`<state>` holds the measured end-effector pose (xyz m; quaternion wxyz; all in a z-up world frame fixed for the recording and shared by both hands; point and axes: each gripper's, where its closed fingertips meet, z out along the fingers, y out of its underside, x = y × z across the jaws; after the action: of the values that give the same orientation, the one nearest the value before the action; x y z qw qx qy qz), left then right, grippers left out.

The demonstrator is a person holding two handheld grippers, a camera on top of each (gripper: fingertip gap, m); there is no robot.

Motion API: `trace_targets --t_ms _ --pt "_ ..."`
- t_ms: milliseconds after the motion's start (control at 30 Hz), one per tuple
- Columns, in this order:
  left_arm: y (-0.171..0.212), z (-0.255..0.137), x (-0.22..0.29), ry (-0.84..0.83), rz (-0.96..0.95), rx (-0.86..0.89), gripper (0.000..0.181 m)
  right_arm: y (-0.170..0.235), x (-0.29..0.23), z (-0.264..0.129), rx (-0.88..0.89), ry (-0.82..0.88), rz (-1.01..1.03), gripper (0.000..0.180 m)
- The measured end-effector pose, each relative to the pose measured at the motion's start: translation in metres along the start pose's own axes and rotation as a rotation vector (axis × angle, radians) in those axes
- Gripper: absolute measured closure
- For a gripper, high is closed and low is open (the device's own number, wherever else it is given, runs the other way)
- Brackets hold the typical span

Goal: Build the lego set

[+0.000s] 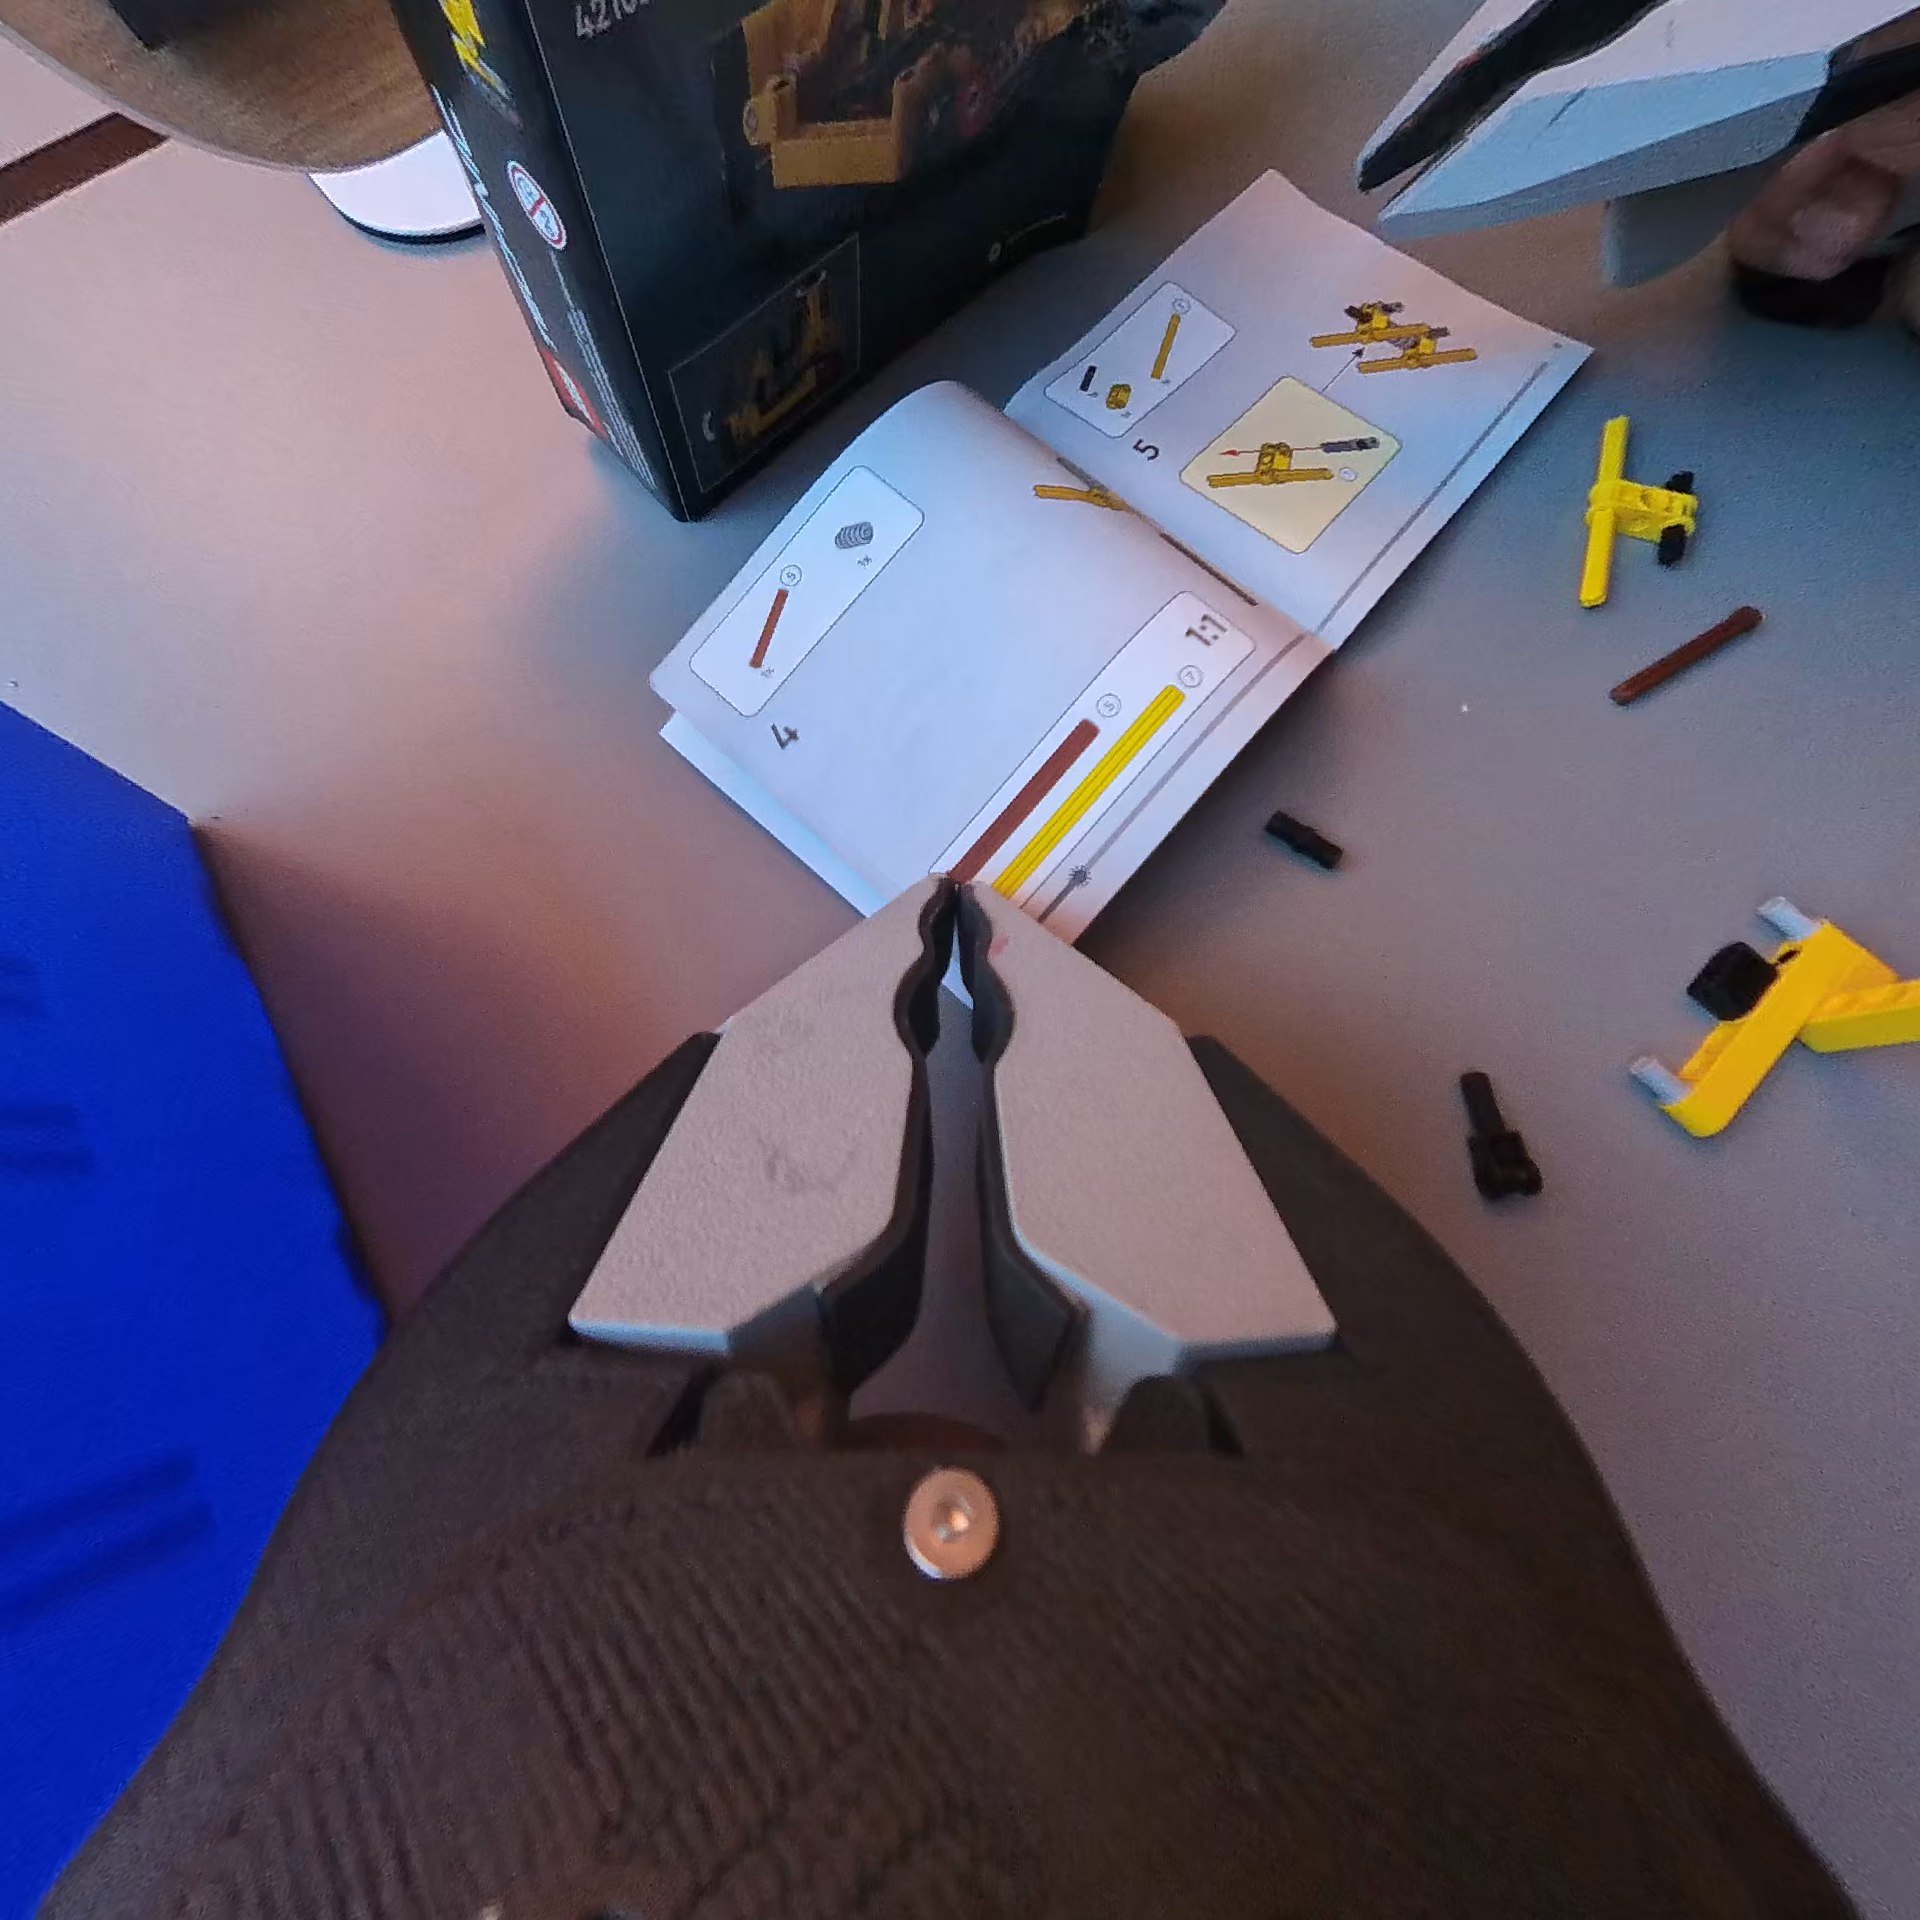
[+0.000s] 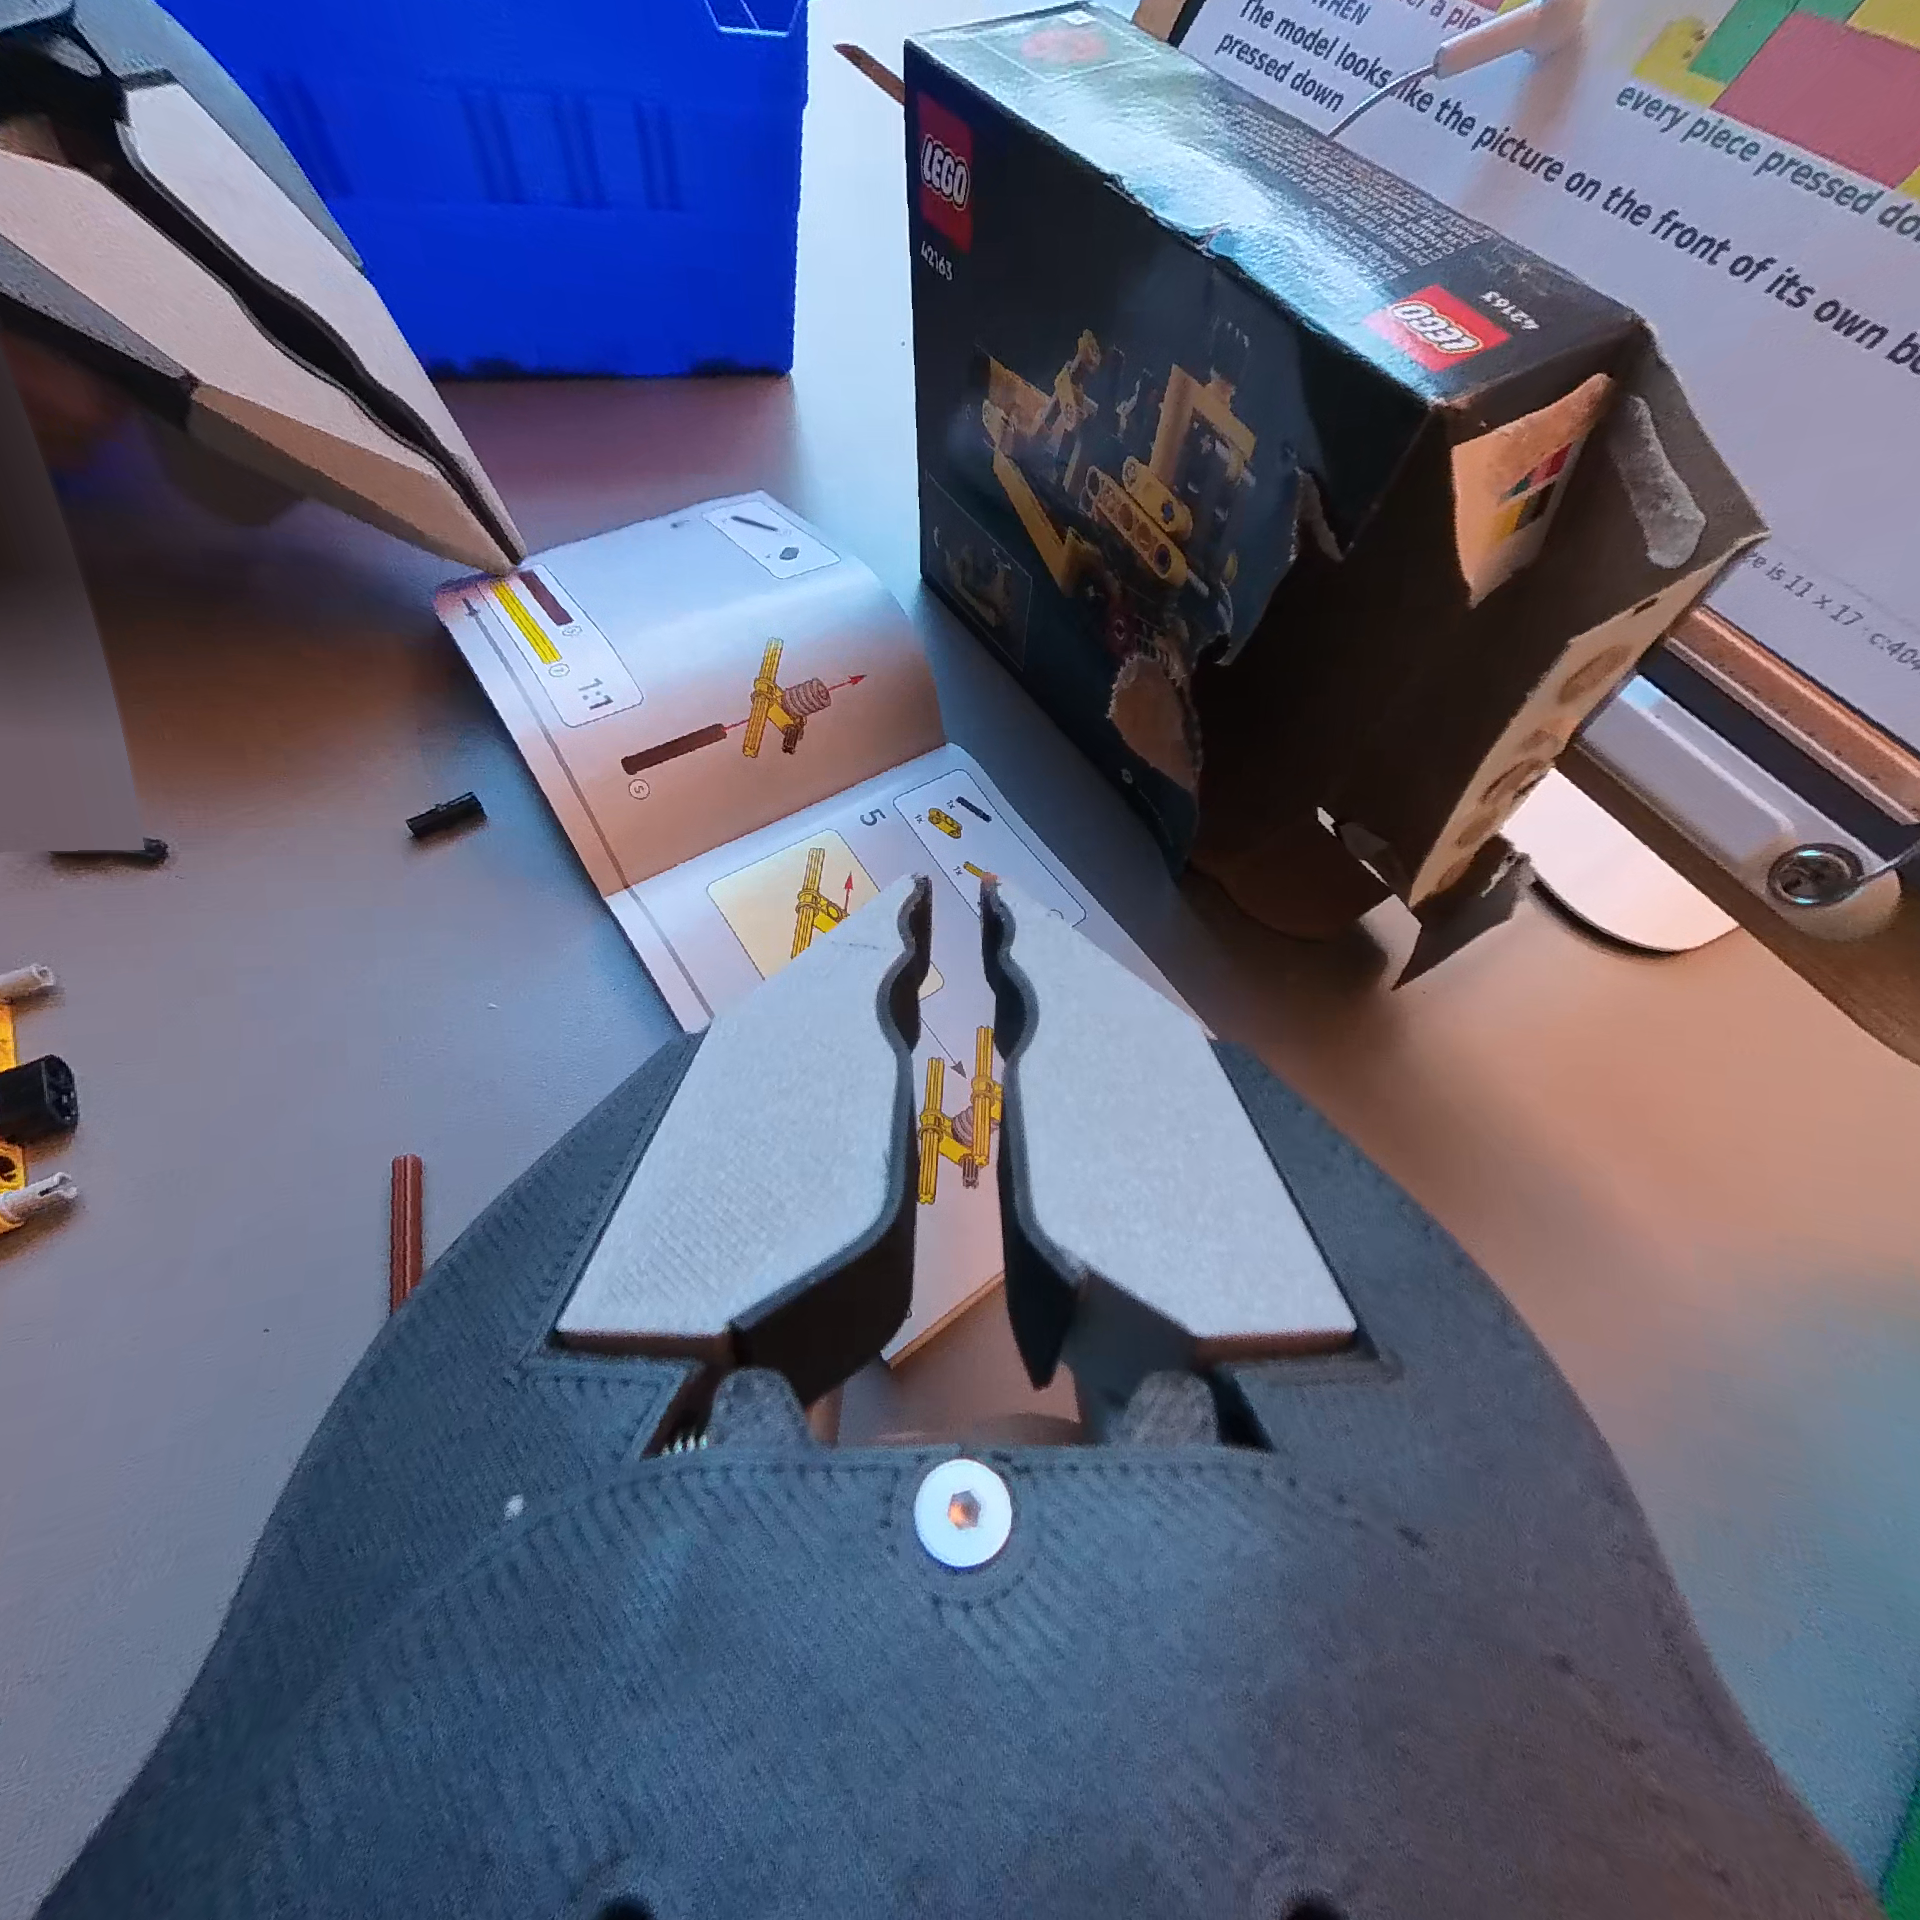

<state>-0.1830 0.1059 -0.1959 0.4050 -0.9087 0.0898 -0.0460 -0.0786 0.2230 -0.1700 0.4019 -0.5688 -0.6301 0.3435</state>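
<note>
The open instruction booklet [image 1: 1039,582] lies on the grey table, its left page curling up. My left gripper [image 1: 954,896] is shut, with its tips on the near corner of that page; it also shows in the right wrist view [image 2: 506,558]. I cannot tell whether it pinches the paper. My right gripper [image 2: 954,891] hovers over the booklet's other page [image 2: 790,883], jaws a little apart and empty; it also shows at the top right of the left wrist view [image 1: 1382,187]. Loose parts lie to the side: a yellow cross assembly [image 1: 1631,509], a brown axle [image 1: 1683,655] and a yellow blade piece [image 1: 1787,1008].
The black set box [image 2: 1195,520] stands upright behind the booklet. A blue bin [image 2: 520,177] is at the table's far side. Two black pins [image 1: 1302,840] [image 1: 1496,1138] lie near the booklet. A printed sheet on a white-footed stand [image 2: 1621,883] is beyond the box. The grippers' ends are close to 15 centimetres from one another. From the right gripper's tips to the brown axle [image 1: 1683,655] is close to 12 centimetres. The yellow blade piece [image 1: 1787,1008] lies around 15 centimetres away from my left fingertips.
</note>
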Motion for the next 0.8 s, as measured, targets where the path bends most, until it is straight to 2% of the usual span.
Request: trace_targets --t_ms 800 --pt "-0.0008 -0.0003 0.0028 0.008 0.004 0.004 0.181 0.0005 -0.0015 0.0003 -0.004 -0.001 -0.015 0.174"
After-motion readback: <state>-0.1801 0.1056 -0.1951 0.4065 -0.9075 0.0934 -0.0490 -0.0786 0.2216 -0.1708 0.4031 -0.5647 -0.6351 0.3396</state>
